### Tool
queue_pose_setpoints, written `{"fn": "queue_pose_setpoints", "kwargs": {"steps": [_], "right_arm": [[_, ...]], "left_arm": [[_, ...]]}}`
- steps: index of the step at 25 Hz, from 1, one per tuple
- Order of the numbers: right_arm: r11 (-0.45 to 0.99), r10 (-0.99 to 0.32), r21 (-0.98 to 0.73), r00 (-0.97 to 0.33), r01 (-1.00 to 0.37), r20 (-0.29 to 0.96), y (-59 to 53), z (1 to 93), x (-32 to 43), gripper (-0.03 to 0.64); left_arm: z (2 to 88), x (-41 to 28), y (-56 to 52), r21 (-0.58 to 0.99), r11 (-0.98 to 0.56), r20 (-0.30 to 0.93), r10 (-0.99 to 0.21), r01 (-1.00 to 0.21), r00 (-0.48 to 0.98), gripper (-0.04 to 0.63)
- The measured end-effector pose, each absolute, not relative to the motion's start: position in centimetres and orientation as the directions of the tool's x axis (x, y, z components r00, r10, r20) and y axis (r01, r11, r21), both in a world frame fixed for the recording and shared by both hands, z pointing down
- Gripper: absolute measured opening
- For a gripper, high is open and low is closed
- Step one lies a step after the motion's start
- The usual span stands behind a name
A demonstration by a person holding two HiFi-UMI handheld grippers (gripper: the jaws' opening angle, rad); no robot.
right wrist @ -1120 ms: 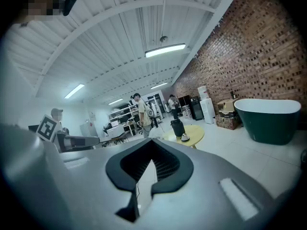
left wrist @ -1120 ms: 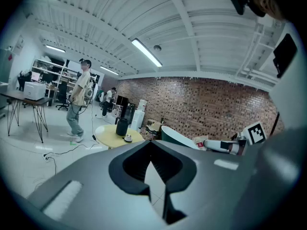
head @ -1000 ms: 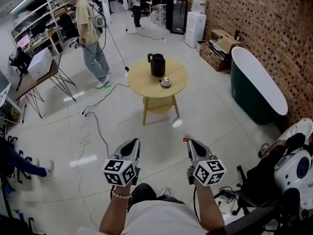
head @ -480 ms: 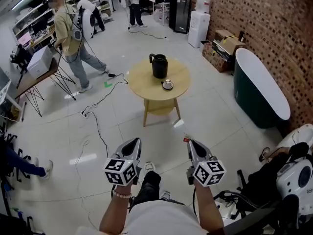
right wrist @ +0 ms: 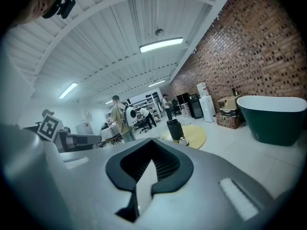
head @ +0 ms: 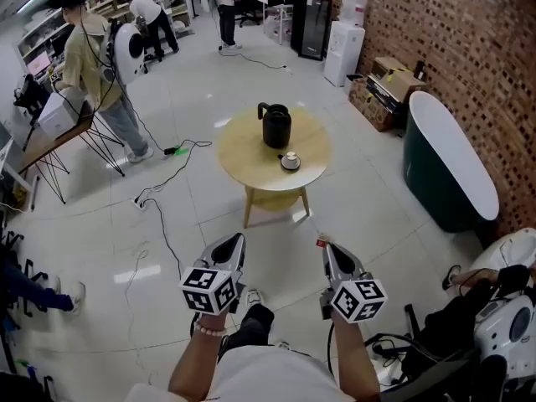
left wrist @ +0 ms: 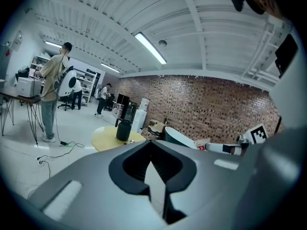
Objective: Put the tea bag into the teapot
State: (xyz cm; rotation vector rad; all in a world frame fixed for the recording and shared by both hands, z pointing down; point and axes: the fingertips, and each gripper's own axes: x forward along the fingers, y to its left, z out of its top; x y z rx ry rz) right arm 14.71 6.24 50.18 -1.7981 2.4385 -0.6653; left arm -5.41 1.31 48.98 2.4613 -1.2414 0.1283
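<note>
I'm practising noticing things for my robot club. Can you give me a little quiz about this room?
1. True or false: the black teapot stands on the round wooden table.
2. What sits beside the teapot? A) a small dish B) a laptop C) a banana
3. What do the left gripper and right gripper hold?
Key: 1 true; 2 A; 3 nothing, both are shut and empty.
</note>
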Motion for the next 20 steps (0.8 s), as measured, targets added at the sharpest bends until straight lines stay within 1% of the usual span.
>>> {"fn": "queue_pose_setpoints", "kwargs": {"steps": [12, 20], "right_arm": [[0.216, -0.933, -0.34, -0.296, -0.915, 0.204, -5.5, 47.9, 14.2, 0.0], [0.18, -0.947, -0.319, -0.251, -0.93, 0.198, -10.9, 46.9, 13.3, 0.0]], "left_arm": [[47.1, -5.4, -10.5, 0.288, -0.574, 0.225, -0.738, -0.767, 0.636, 0.012], [47.4, -6.6, -16.1, 0.295, -0.594, 0.225, -0.718, -0.749, 0.658, 0.012]]}}
